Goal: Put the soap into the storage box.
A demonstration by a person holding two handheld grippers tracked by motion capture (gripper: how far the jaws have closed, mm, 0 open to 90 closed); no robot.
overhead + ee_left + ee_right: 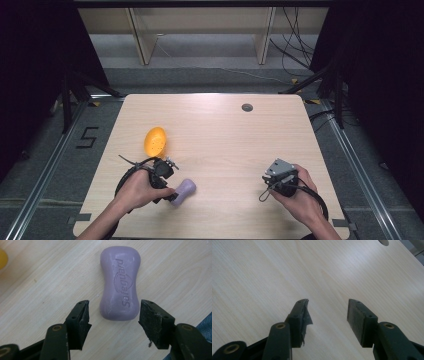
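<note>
1. From the high view we see the whole wooden table [215,130]: our left gripper [167,181] sits at the near left, just beside the purple soap bar [183,191]. An orange bowl-like dish [155,141] lies a little farther back. Our right gripper [272,181] rests at the near right, well apart from the soap. A round grommet hole [247,107] sits near the far edge.
2. The left gripper view adds detail: our left gripper [113,312] has its jaws spread, flanking the near end of the soap bar [120,282] without touching it. Embossed writing reads "Safeguard", seen upside down.
3. In the right gripper view, our right gripper [327,311] shows jaws spread over bare wood, with the grommet hole [383,242] at the top.
</note>
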